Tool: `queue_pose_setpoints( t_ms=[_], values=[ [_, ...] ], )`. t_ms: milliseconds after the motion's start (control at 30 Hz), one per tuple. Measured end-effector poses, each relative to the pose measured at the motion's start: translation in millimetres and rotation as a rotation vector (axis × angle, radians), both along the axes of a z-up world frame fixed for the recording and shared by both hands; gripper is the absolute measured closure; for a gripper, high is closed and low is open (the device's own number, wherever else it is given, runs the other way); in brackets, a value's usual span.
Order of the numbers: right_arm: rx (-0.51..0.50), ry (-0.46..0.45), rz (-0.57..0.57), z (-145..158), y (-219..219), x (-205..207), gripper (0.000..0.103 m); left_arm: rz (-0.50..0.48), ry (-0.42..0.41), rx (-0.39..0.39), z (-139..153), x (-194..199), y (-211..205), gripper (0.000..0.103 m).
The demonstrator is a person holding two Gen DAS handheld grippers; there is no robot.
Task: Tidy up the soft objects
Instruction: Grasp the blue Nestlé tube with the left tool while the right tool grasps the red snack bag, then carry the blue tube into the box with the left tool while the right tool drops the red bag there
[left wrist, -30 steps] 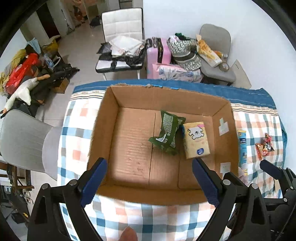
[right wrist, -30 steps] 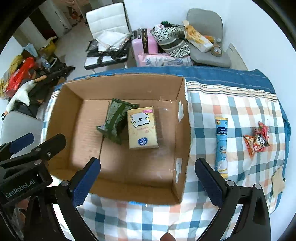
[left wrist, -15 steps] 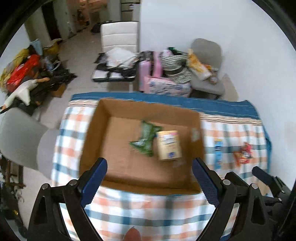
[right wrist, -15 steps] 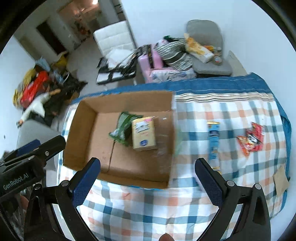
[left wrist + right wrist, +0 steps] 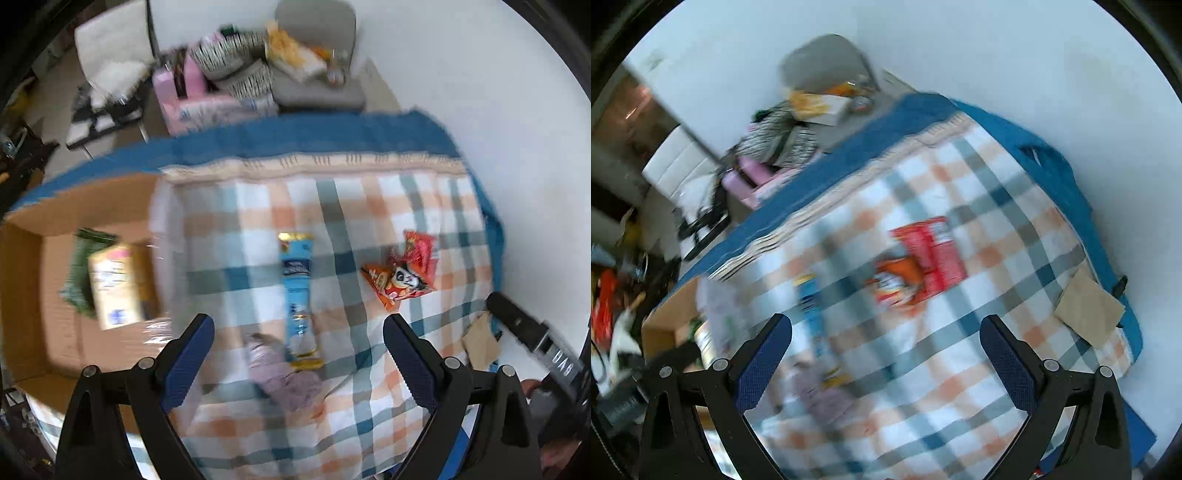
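Observation:
A cardboard box sits at the left on the checked cloth, holding a yellow packet and a green packet. A long blue packet, a crumpled purple wrapper and red snack packets lie on the cloth. My left gripper is open and empty above the blue packet and purple wrapper. My right gripper is open and empty; the red packets lie ahead of it, the blue packet to the left, the box far left.
A brown cardboard scrap lies near the cloth's right edge; it also shows in the left wrist view. Chairs with piled bags and a pink suitcase stand behind the table. A white wall is on the right.
Both grippers have swung right, away from the box and toward the loose packets on the cloth. Both stay open and empty. The views are motion-blurred.

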State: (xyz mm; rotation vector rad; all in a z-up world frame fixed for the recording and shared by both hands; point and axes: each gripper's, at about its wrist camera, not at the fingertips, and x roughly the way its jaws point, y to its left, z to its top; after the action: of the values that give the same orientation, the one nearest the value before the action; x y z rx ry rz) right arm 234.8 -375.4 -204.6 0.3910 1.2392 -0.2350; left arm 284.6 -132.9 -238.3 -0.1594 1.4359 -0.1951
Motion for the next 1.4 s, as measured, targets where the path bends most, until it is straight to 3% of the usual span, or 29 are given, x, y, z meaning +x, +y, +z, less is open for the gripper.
queue_pose_setpoints(
  t_ms=[100,200,300,500,633,700,767,900,933,1167,1400],
  values=[
    [0.034,0.055,-0.033,-44.4,-40.4,21.8,0.001,-0.001,0.084,0.021,-48.1,15.5,-21.0,0.025],
    [0.068,0.11,-0.051,-86.4,-65.3,41.9,0.008,0.003,0.161,0.045,-90.9,26.5,-31.8,0.036],
    [0.084,0.156,-0.048,-121.7,-77.1,60.3,0.02,0.011,0.228,0.066,-125.5,32.4,-35.8,0.037],
    [0.12,0.224,0.018,-170.4,-75.0,85.6,0.021,0.017,0.29,0.09,-163.4,33.4,-40.5,0.037],
    [0.15,0.28,0.037,-198.9,-68.6,99.0,0.022,0.028,0.276,0.09,-164.3,33.0,-43.0,0.037],
    [0.15,0.295,0.036,-209.6,-66.4,101.5,0.028,0.044,0.273,0.083,-163.7,33.5,-40.5,0.039],
    [0.144,0.299,0.034,-214.2,-63.5,101.0,0.031,0.051,0.261,0.095,-162.2,31.3,-38.8,0.047],
    [0.122,0.303,0.038,-213.6,-57.3,100.5,0.042,0.042,0.244,0.094,-156.4,28.2,-36.9,0.081],
    [0.12,0.305,0.035,-211.9,-57.4,101.2,0.044,0.043,0.243,0.098,-154.4,27.2,-38.3,0.085],
    [0.072,0.281,0.004,-188.9,-54.6,91.7,0.05,0.05,0.218,0.059,-131.3,18.2,-35.0,0.09],
    [0.028,0.19,-0.021,-129.1,-48.2,77.5,0.051,0.042,0.125,-0.022,-71.2,9.2,-36.9,0.09]
  ],
)
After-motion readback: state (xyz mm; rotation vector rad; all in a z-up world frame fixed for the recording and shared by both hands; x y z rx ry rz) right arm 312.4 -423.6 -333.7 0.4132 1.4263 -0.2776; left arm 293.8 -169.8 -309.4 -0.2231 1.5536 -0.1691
